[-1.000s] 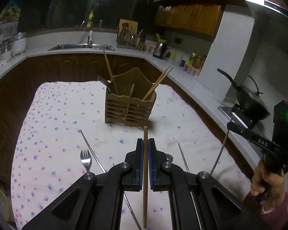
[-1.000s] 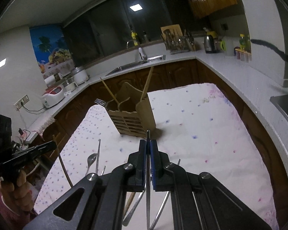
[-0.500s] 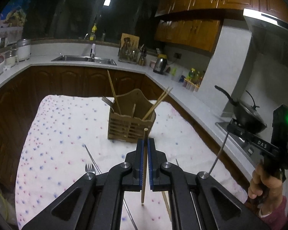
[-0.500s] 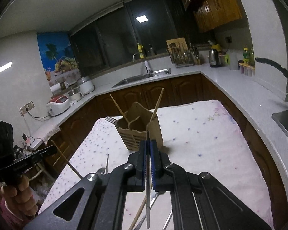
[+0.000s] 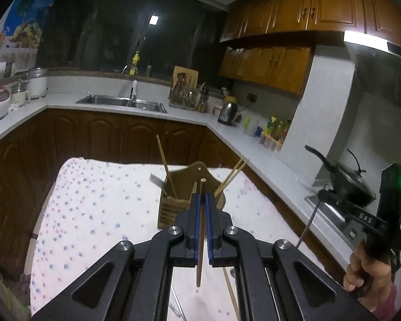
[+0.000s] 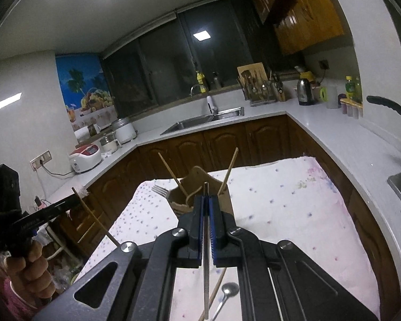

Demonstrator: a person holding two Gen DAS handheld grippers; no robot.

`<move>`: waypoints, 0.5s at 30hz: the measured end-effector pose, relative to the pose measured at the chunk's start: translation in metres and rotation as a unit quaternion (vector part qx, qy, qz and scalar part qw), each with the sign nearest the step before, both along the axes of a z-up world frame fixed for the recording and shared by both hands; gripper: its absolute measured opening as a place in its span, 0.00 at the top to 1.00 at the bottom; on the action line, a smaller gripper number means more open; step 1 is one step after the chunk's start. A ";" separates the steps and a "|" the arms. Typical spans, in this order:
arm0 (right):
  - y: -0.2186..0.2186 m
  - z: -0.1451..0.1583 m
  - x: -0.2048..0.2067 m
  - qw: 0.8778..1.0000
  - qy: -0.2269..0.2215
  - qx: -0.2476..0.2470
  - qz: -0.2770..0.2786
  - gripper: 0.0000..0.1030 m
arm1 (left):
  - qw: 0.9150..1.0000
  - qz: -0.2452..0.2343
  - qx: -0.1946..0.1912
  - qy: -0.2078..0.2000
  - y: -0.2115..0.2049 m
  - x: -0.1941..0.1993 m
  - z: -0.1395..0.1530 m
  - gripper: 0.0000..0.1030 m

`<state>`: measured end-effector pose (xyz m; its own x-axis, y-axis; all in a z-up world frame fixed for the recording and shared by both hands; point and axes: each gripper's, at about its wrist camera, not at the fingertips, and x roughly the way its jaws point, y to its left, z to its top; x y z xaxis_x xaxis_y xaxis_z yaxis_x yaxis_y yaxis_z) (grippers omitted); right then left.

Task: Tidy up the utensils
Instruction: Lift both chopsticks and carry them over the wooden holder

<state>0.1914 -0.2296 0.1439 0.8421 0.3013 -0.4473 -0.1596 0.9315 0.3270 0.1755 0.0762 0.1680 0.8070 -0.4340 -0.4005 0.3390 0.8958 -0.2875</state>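
My left gripper (image 5: 202,196) is shut on a wooden chopstick (image 5: 201,240) that stands upright between its pads, lifted off the cloth. My right gripper (image 6: 205,199) is shut on a thin metal chopstick (image 6: 206,272), also upright. Beyond both stands the wooden utensil holder (image 5: 173,208) (image 6: 200,179), with chopsticks and a fork (image 5: 157,180) leaning in it. In the left wrist view the right gripper (image 5: 334,198) appears at the right, with a hand (image 5: 366,272) on its handle. In the right wrist view the left gripper (image 6: 48,214) appears at the left.
A white dotted cloth (image 5: 93,214) covers the table. A spoon (image 6: 227,291) and a wooden chopstick (image 6: 216,289) lie on it below my right gripper. A wok (image 5: 347,184) sits on the stove at the right; the counter and sink (image 5: 120,100) run behind.
Both grippers have risen with their chopsticks and tilted upward, so more of the kitchen shows. The holder now sits lower in both views, and the utensils on the cloth have slid under the grippers.
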 end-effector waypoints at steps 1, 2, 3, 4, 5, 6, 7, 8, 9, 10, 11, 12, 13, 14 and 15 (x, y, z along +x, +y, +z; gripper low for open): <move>0.000 0.002 0.004 1.000 -0.001 0.001 0.000 0.96 | 1.000 0.001 -0.001 -0.003 0.000 0.002 0.001 0.99; 0.000 0.003 0.008 1.000 -0.003 0.002 0.001 0.96 | 1.000 0.002 -0.002 -0.006 0.001 0.004 0.003 0.99; 0.000 0.005 0.011 1.000 -0.004 0.003 0.001 0.96 | 1.000 0.003 -0.002 -0.010 0.001 0.007 0.005 0.99; 0.001 0.007 0.016 1.000 -0.006 0.004 0.002 0.96 | 1.000 0.005 -0.002 -0.014 0.002 0.011 0.007 0.99; 0.001 0.008 0.020 1.000 -0.008 0.004 0.002 0.96 | 1.000 0.006 -0.002 -0.017 0.002 0.015 0.009 0.99; 0.002 0.010 0.024 1.000 -0.011 0.004 0.003 0.96 | 1.000 0.007 -0.003 -0.020 0.003 0.019 0.011 0.99; 0.003 0.013 0.030 1.000 -0.014 0.003 0.003 0.96 | 1.000 0.008 -0.004 -0.021 0.003 0.021 0.012 0.99; 0.004 0.015 0.035 1.000 -0.017 0.003 0.002 0.96 | 1.000 0.008 -0.006 -0.024 0.004 0.026 0.014 0.99; 0.004 0.016 0.039 1.000 -0.020 0.003 0.003 0.96 | 1.000 0.009 -0.007 -0.027 0.004 0.031 0.017 0.99; 0.004 0.018 0.043 1.000 -0.022 0.004 0.002 0.96 | 1.000 0.010 -0.007 -0.029 0.004 0.035 0.017 0.99; 0.005 0.021 0.048 1.000 -0.026 0.005 0.002 0.96 | 0.999 0.011 -0.007 -0.033 0.003 0.041 0.020 0.99; 0.005 0.025 0.053 1.000 -0.030 0.005 0.001 0.96 | 0.999 0.013 -0.007 -0.037 0.003 0.046 0.023 0.99; 0.006 0.028 0.059 0.999 -0.035 0.005 0.000 0.96 | 0.999 0.015 -0.007 -0.042 0.004 0.050 0.025 0.99; 0.007 0.032 0.066 0.999 -0.041 0.005 -0.002 0.96 | 0.999 0.017 -0.008 -0.046 0.004 0.055 0.027 0.99; 0.006 0.034 0.070 0.999 -0.045 0.006 -0.003 0.96 | 0.998 0.019 -0.009 -0.050 0.005 0.061 0.030 0.99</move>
